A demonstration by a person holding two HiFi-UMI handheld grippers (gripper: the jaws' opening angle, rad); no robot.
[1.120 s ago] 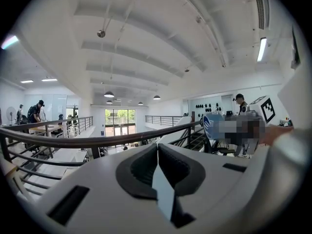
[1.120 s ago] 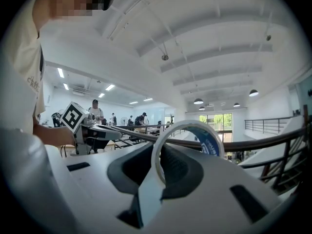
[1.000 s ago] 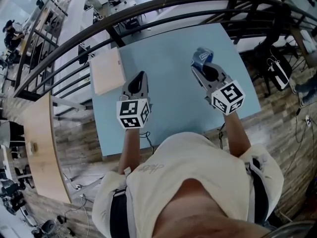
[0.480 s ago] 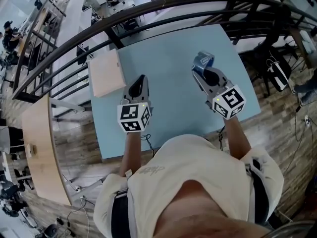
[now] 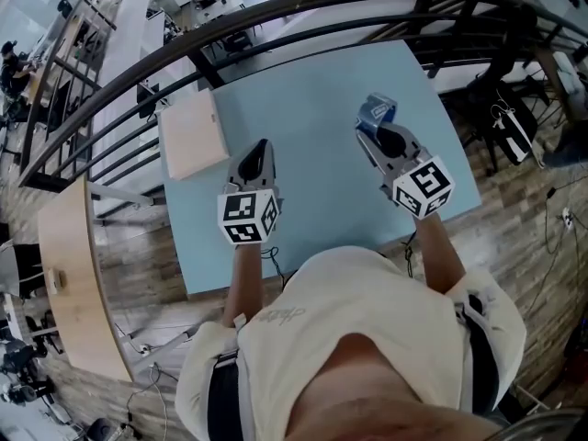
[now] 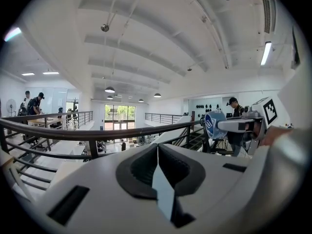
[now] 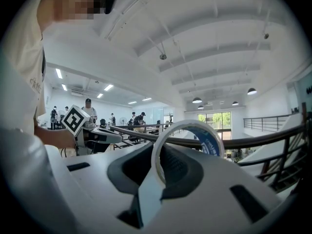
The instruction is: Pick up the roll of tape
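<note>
The roll of tape (image 5: 376, 113) is blue and white and stands on edge between the jaws of my right gripper (image 5: 373, 129), held up over the right part of the pale blue table (image 5: 312, 108). In the right gripper view the tape (image 7: 187, 147) rises as a ring from between the shut jaws of that gripper (image 7: 157, 179). My left gripper (image 5: 258, 152) hovers over the table's left half with its jaws shut and nothing between them. From the left gripper view (image 6: 157, 167) the tape (image 6: 213, 125) and the right gripper show off to the right.
A pale wooden board (image 5: 193, 134) lies on the table's far left corner. A dark curved railing (image 5: 276, 16) runs just beyond the table's far edge. A wooden bench top (image 5: 78, 274) stands to the left on the plank floor.
Both grippers have kept their places; the view has only shifted slightly. The tape stays held in the right gripper.
</note>
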